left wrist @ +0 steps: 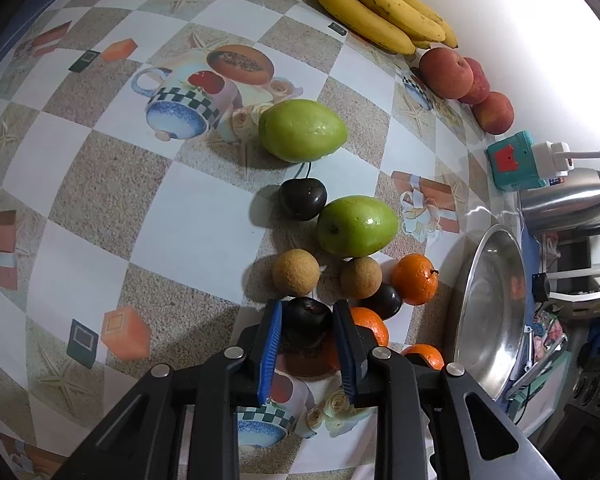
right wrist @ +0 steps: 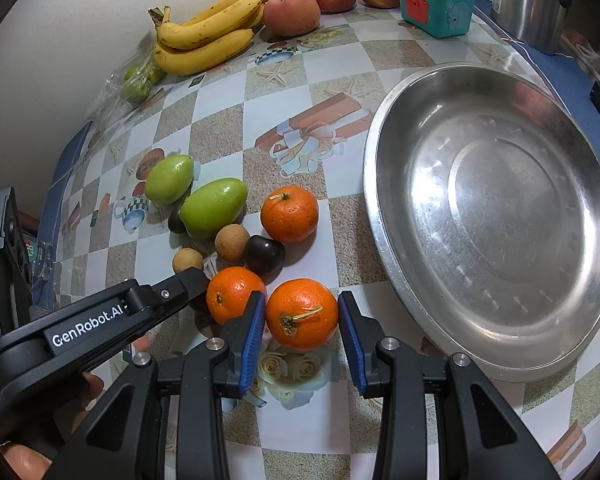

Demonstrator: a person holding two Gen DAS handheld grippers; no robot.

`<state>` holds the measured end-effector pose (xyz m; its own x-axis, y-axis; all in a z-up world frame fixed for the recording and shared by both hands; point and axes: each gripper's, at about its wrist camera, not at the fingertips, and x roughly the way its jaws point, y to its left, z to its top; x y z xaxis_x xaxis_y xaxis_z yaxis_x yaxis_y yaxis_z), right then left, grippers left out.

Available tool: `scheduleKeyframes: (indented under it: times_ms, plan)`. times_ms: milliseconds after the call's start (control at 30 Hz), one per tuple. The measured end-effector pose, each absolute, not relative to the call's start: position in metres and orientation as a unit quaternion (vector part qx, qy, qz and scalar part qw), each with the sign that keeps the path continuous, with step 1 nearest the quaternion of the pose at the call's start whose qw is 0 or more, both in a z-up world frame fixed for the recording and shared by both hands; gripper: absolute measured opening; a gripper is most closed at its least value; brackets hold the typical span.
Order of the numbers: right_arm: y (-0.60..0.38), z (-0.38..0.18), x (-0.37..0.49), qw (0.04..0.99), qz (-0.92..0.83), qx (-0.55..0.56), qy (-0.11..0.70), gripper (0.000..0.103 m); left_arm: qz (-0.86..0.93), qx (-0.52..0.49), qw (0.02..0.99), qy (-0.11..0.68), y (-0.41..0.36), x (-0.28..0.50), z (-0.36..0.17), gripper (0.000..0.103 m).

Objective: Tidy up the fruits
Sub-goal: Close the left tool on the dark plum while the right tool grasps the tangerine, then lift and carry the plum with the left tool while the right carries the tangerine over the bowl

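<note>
A cluster of fruit lies on the patterned tablecloth: two green mangoes (left wrist: 356,226), dark plums, brown longans (left wrist: 296,272) and three oranges. My left gripper (left wrist: 306,316) has its blue pads on both sides of a dark plum (left wrist: 307,318), touching it. My right gripper (right wrist: 302,314) straddles an orange (right wrist: 302,314) with its pads close on each side, a thin gap showing on the right. A second orange (right wrist: 234,294) lies just left of it, a third orange (right wrist: 289,214) further back. The empty steel bowl (right wrist: 380,200) sits to the right.
Bananas (right wrist: 208,36) and three peaches (right wrist: 292,12) lie along the wall at the back. A teal plug box (right wrist: 436,8) and a steel kettle (right wrist: 528,4) stand at the back right. A bag of green fruit (right wrist: 138,80) lies at the back left.
</note>
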<state>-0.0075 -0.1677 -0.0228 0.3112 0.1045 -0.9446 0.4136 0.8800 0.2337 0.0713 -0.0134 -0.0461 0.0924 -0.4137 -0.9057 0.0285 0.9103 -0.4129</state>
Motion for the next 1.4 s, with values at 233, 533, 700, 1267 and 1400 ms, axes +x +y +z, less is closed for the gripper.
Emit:
scheduleKeyframes:
  times_ms: [233,533,700,1267,1400]
  plan:
    - [-0.168,-0.023,-0.007,0.777,-0.100,0.224,0.580,0.038,-0.149,-0.153,0.726,0.653,-0.006,0.071,-0.042,0.028]
    - [-0.168,-0.017,-0.009,0.783,-0.096,0.227,0.571,0.038,-0.145,-0.170,0.747,0.626,0.007,0.071,-0.022,0.028]
    - [-0.168,-0.009,-0.011,0.791,-0.093,0.227,0.561,0.038,-0.147,-0.174,0.759,0.609,0.008,0.073,-0.010,0.028]
    - [-0.241,0.010,-0.036,0.793,-0.205,0.257,0.512,0.038,-0.231,-0.129,0.779,0.568,-0.045,0.068,0.017,0.027]
    - [-0.267,0.009,-0.048,0.780,-0.248,0.269,0.507,0.038,-0.274,-0.102,0.777,0.557,-0.075,0.057,0.021,0.027]
